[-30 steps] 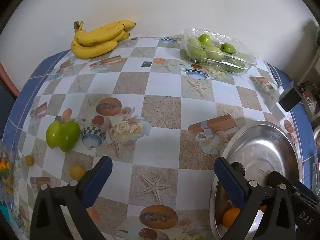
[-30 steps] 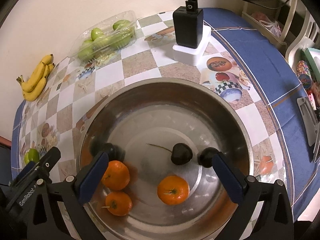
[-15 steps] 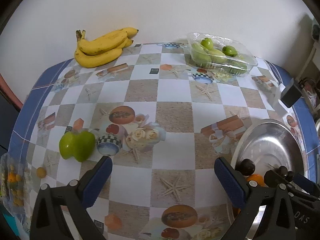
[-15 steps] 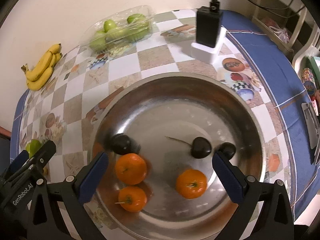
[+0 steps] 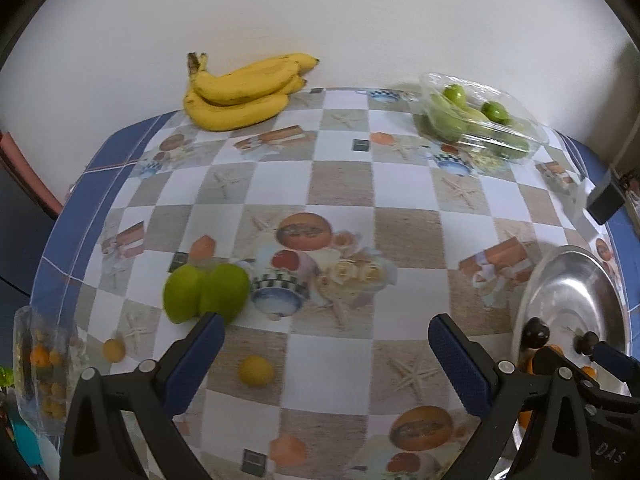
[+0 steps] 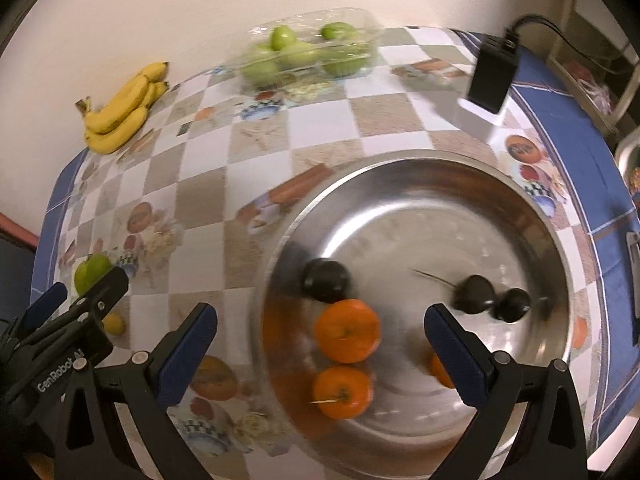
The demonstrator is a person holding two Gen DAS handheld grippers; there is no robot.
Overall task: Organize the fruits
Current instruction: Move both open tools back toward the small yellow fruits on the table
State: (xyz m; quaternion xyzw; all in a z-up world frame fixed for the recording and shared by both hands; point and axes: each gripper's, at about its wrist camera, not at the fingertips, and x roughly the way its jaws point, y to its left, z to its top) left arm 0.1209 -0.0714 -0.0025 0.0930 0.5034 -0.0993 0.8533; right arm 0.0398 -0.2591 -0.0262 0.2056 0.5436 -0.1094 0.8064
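My left gripper (image 5: 326, 354) is open and empty above the checkered tablecloth. Two green mangoes (image 5: 206, 293) lie just beyond its left finger, and a small yellow fruit (image 5: 256, 370) sits between its fingers. Bananas (image 5: 244, 96) rest at the far wall. My right gripper (image 6: 320, 354) is open and empty over the near left part of the steel bowl (image 6: 400, 172). Inside the bowl are oranges (image 6: 346, 336) and dark plums or cherries (image 6: 325, 280). The bowl (image 5: 600, 272) also shows at the left wrist view's right edge.
A clear clamshell of green fruit (image 5: 476, 120) stands at the back right. A black adapter on a white block (image 6: 493, 76) sits beyond the bowl. A clear box of small orange fruit (image 5: 40, 364) is at the near left edge.
Both grippers have shifted left. The green mangoes have come closer to the left gripper, and the bowl has slid toward the right in both views.
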